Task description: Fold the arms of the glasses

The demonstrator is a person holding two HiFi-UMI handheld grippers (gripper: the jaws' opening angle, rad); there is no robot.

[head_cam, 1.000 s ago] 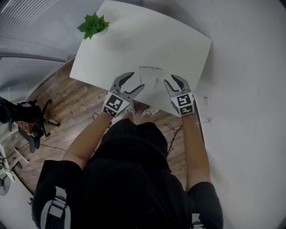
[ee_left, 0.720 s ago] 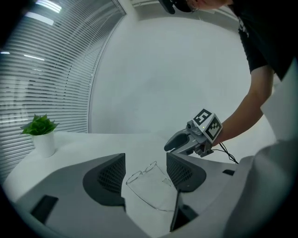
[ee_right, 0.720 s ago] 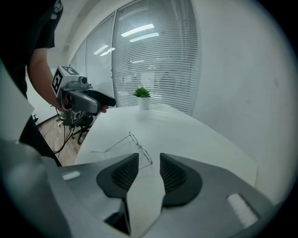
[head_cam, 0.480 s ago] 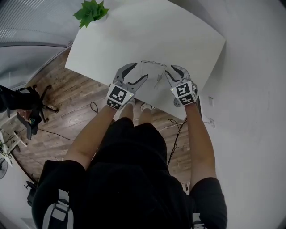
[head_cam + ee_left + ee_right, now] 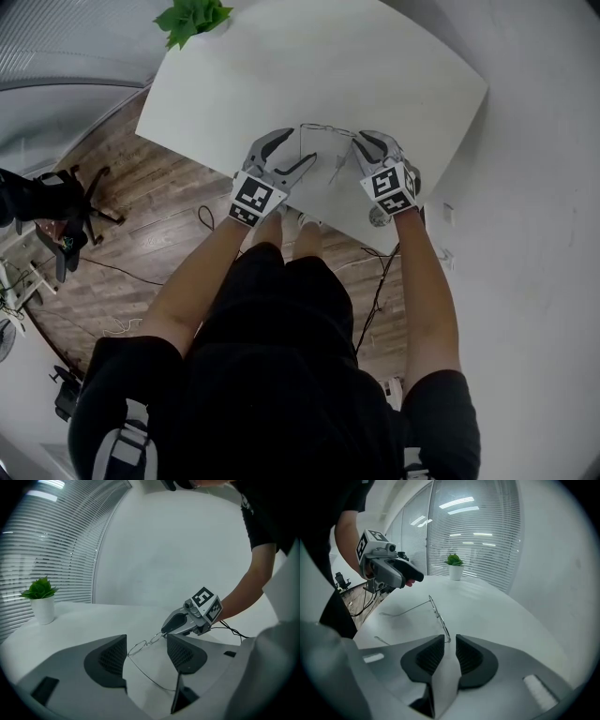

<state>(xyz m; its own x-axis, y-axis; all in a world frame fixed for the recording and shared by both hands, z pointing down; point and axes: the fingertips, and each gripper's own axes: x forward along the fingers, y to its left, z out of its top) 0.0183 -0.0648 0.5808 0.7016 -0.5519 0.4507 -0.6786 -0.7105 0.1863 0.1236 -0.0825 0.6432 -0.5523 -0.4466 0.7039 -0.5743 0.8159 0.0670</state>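
Head view: a white worktop (image 5: 328, 66) with a potted plant (image 5: 192, 17) at its far left corner. The glasses (image 5: 323, 129), thin wire ones, lie on the near part of the worktop, their front facing away from the person and both arms spread open and pointing back toward the near edge. The left gripper (image 5: 302, 145) is at the left end of the front, the right gripper (image 5: 364, 145) at the right end

Left gripper view: the jaws stand wide apart and grip nothing. One lens and the left arm of the glasses (image 5: 140, 646) lie on the worktop in the gap between them, clear of both jaws. Across the frame the right gripper's tip meets the far end of the front

Right gripper view: the jaws are drawn near each other with a narrow gap still showing between them. The near end of the glasses' front (image 5: 436, 613) reaches just to the mouth of that gap; whether it touches either jaw cannot be told. The far arm lies open on the worktop, toward the left gripper beyond it
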